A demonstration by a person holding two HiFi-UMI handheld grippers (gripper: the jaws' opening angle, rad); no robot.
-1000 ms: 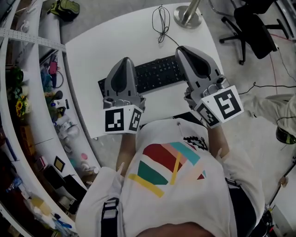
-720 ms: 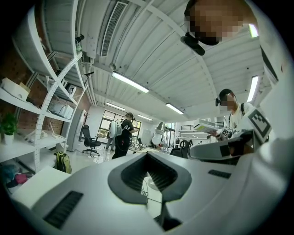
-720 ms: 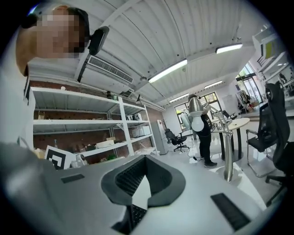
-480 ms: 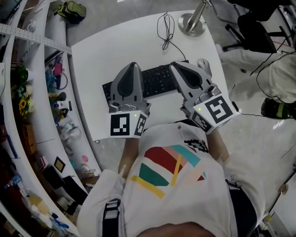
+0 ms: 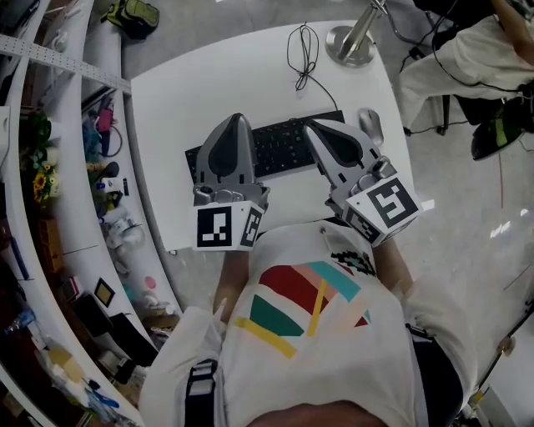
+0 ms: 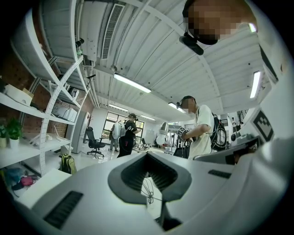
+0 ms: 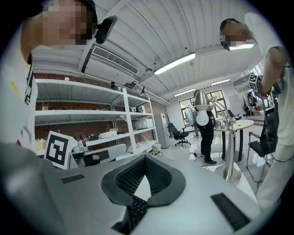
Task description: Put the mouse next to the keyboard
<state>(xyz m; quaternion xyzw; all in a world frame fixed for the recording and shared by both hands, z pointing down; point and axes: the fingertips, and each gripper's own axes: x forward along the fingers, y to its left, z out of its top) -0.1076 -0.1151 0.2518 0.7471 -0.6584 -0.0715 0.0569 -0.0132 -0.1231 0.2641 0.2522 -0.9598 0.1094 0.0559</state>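
A black keyboard (image 5: 275,143) lies across the middle of the white table (image 5: 209,83). A grey mouse (image 5: 370,125) rests on the table just off the keyboard's right end. My left gripper (image 5: 236,123) hovers over the keyboard's left part with its jaws shut and nothing in them. Over the keyboard's right part is my right gripper (image 5: 315,127), also shut and empty, just left of the mouse and apart from it. In the left gripper view the left gripper (image 6: 148,156) has its jaws meeting, and in the right gripper view so does the right gripper (image 7: 146,157).
A black cable (image 5: 302,46) runs from the keyboard to the table's far side, beside a metal stand base (image 5: 350,43). Cluttered curved shelves (image 5: 75,142) line the left. A green bag (image 5: 129,15) lies on the floor. A person (image 5: 467,50) is at the right.
The mouse, hidden by the right gripper a second ago, now shows on the table beside the keyboard's right end. The right gripper has shifted left. The left gripper has barely moved.
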